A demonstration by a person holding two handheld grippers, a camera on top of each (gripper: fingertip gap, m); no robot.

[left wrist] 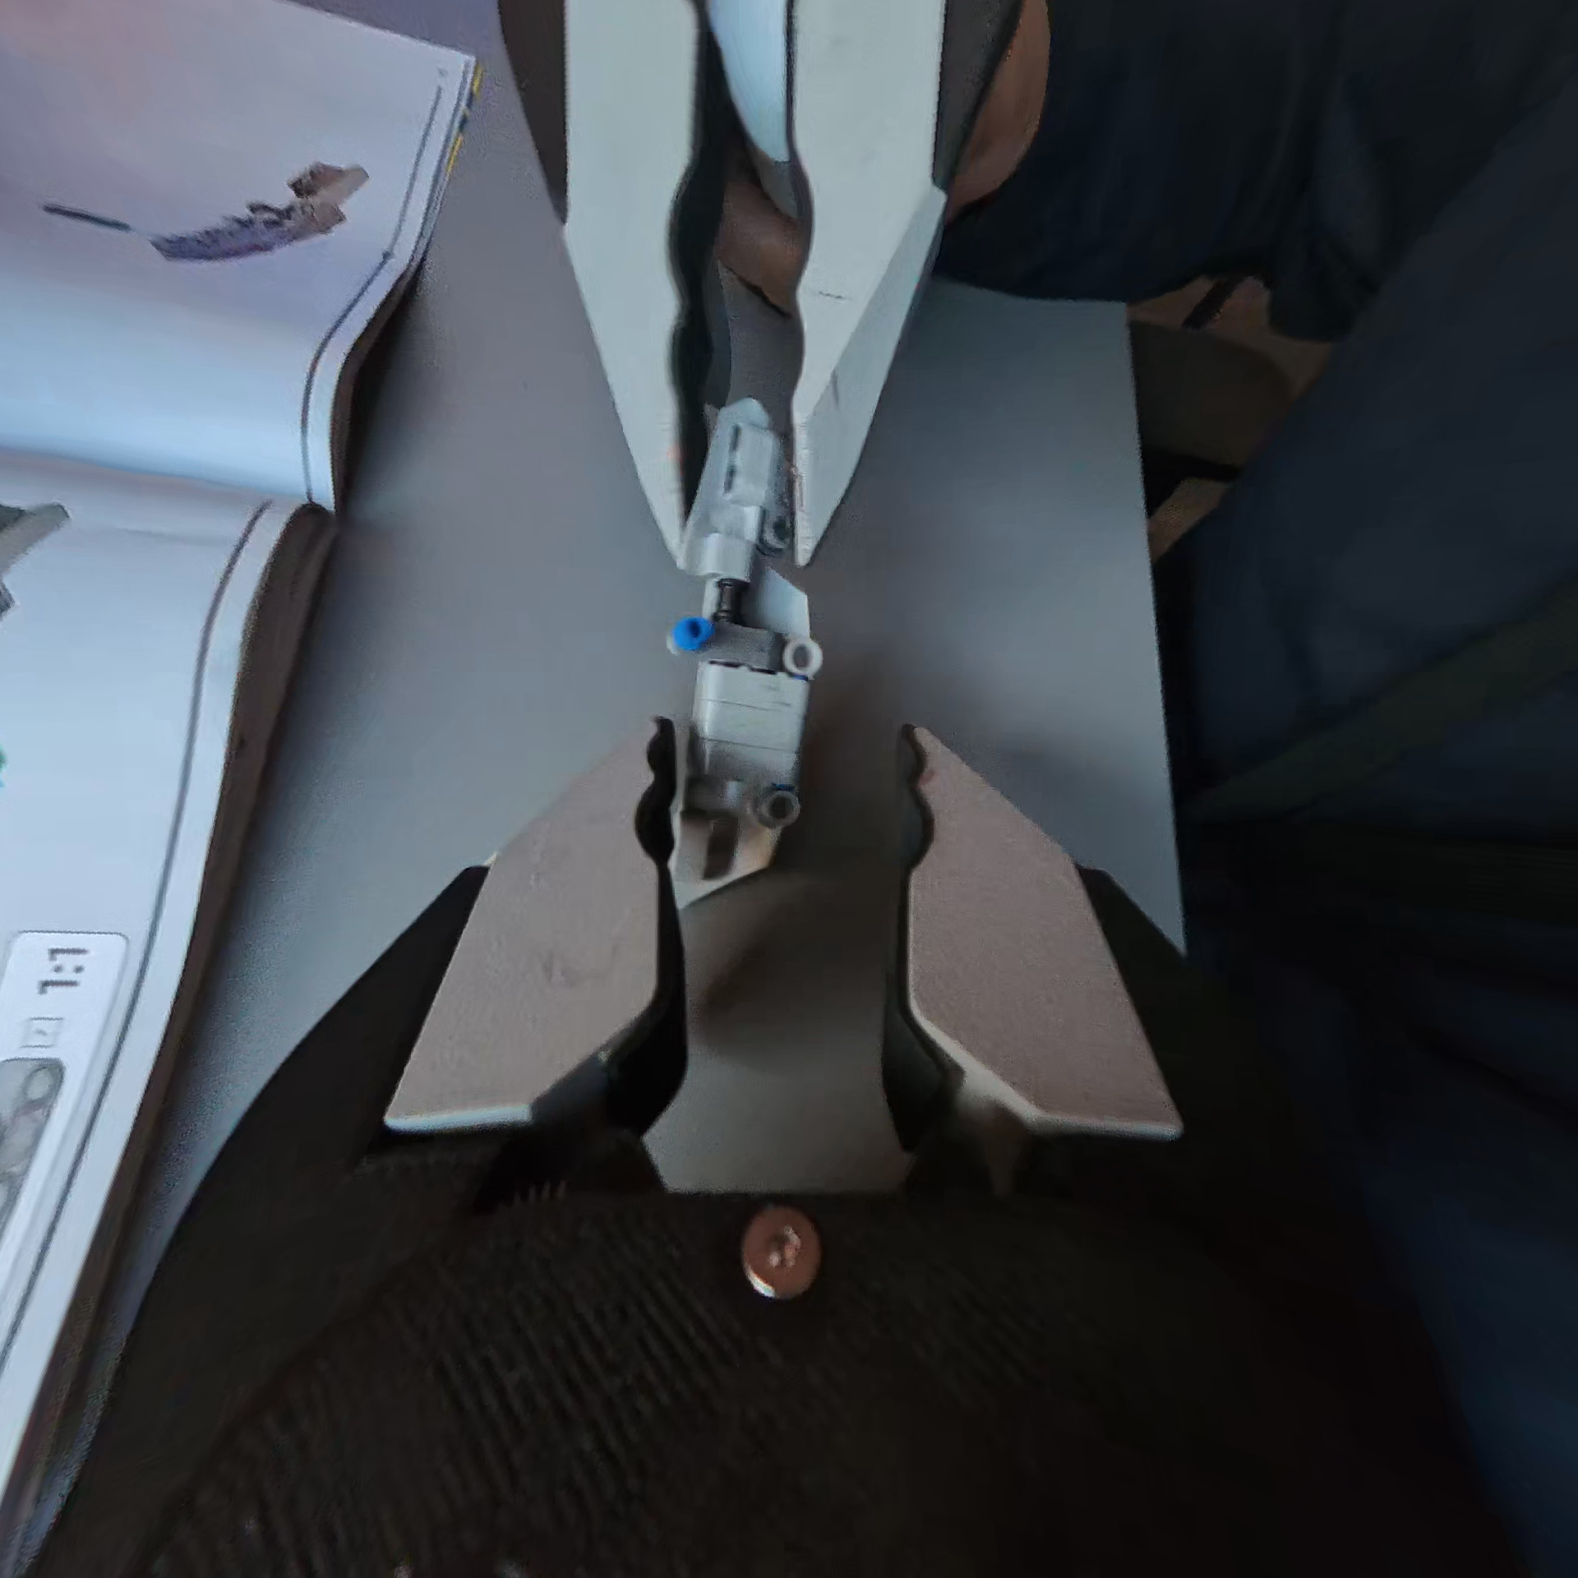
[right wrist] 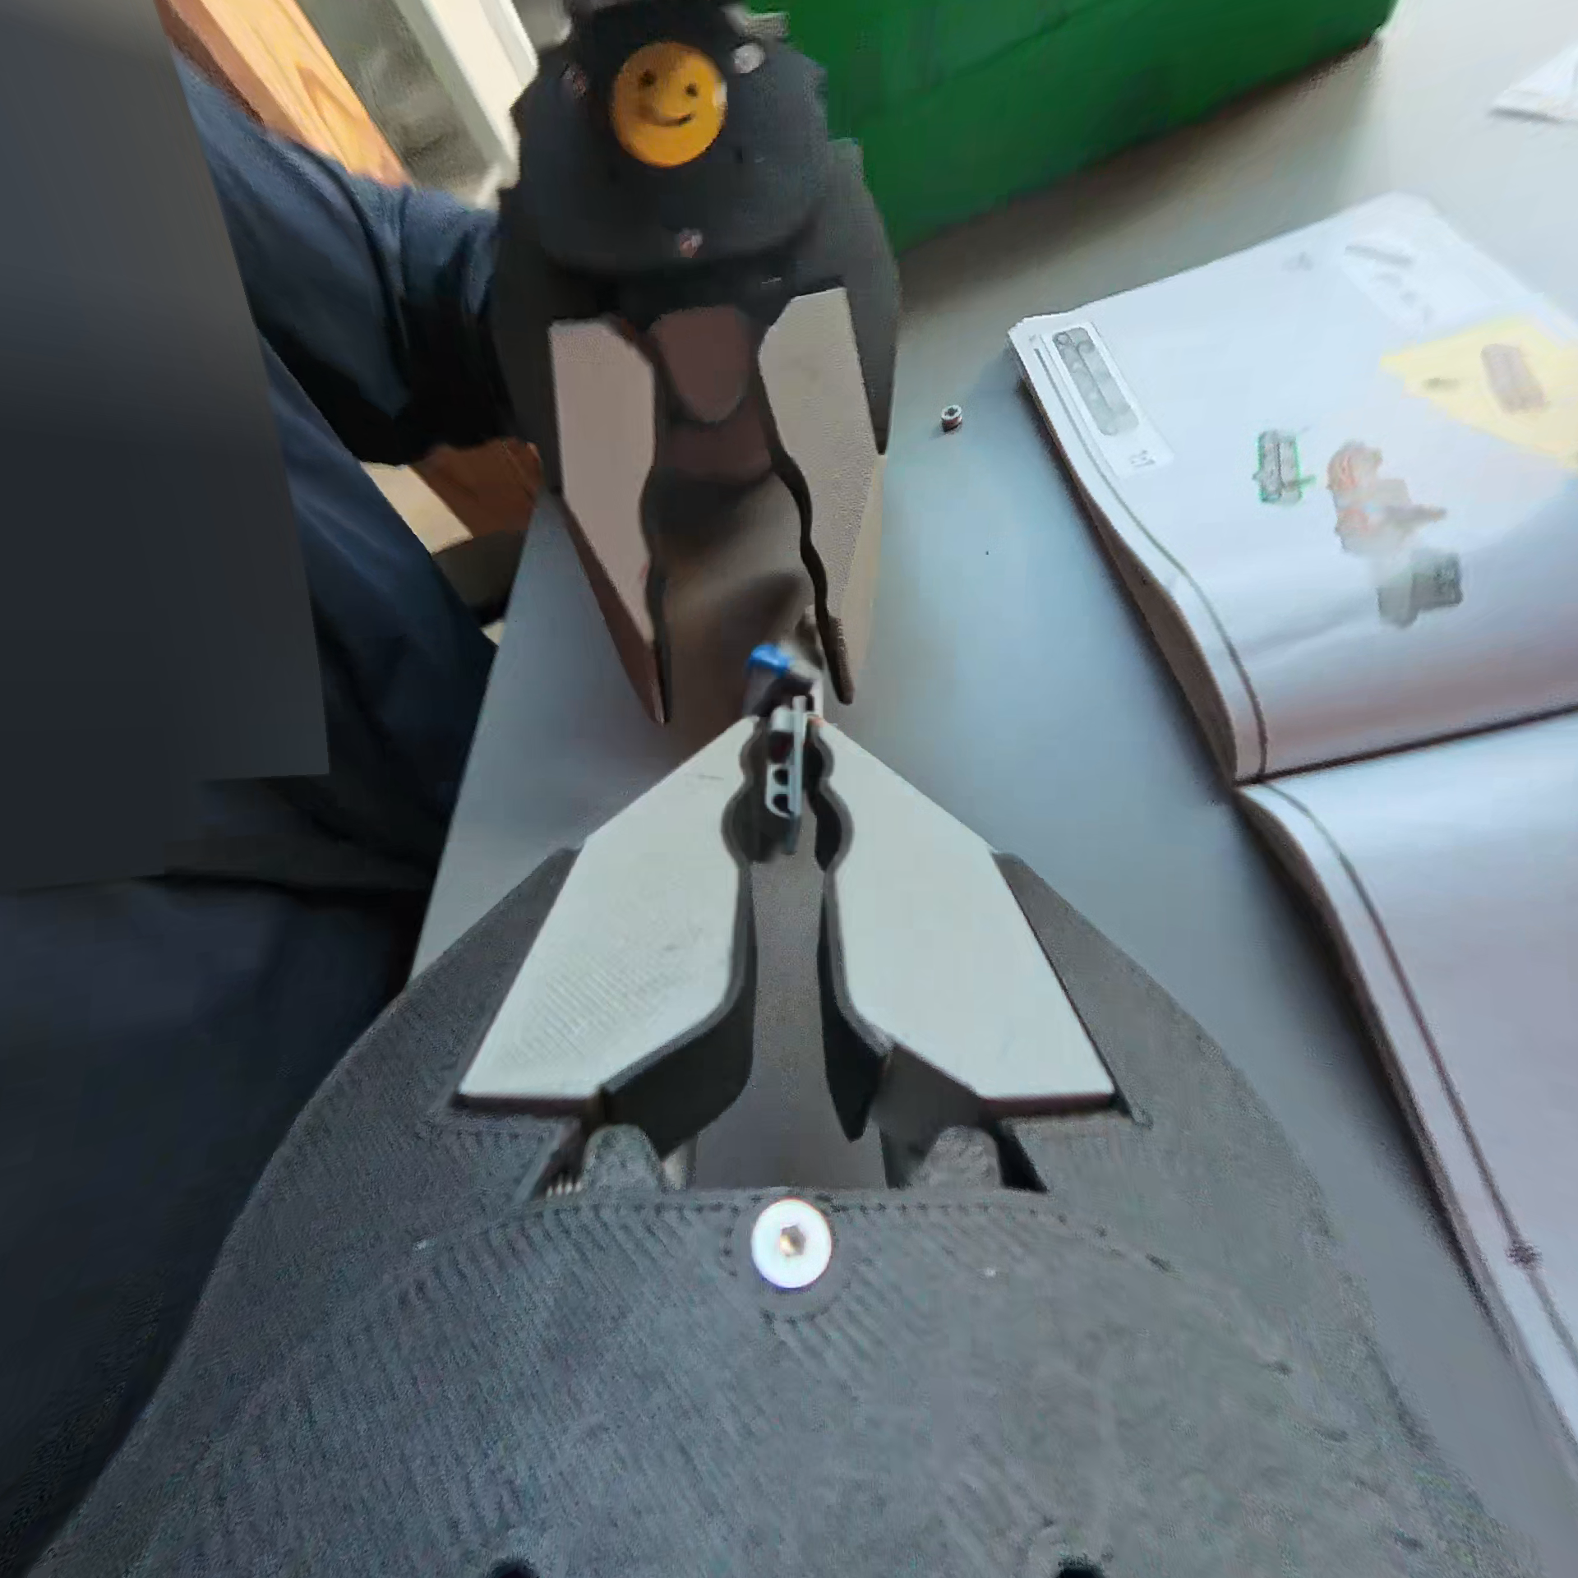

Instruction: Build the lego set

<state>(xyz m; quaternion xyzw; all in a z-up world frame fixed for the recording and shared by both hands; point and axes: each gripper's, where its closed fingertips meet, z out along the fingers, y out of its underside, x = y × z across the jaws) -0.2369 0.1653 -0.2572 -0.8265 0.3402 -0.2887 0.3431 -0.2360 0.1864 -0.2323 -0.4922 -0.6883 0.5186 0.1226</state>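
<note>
A small grey lego assembly (left wrist: 750,717) with a blue pin (left wrist: 687,636) is held over the grey table (left wrist: 512,555). My right gripper (left wrist: 743,551) comes in from the top of the left wrist view, shut on the assembly's far end. In its own view the right gripper (right wrist: 781,726) pinches the grey piece (right wrist: 784,781) between its tips. My left gripper (left wrist: 786,727) is open, and the assembly's near end sits between its jaws, close against the left finger (left wrist: 657,768). The left gripper also shows in the right wrist view (right wrist: 751,704), open, with the blue pin (right wrist: 766,659) between its fingers.
An open instruction booklet (left wrist: 128,598) lies on the table beside the grippers, also seen in the right wrist view (right wrist: 1323,512). A green box (right wrist: 1067,85) stands at the back. A tiny dark part (right wrist: 950,418) lies near the booklet. The table edge (left wrist: 1153,598) and a person's dark sleeve (right wrist: 359,282) are close by.
</note>
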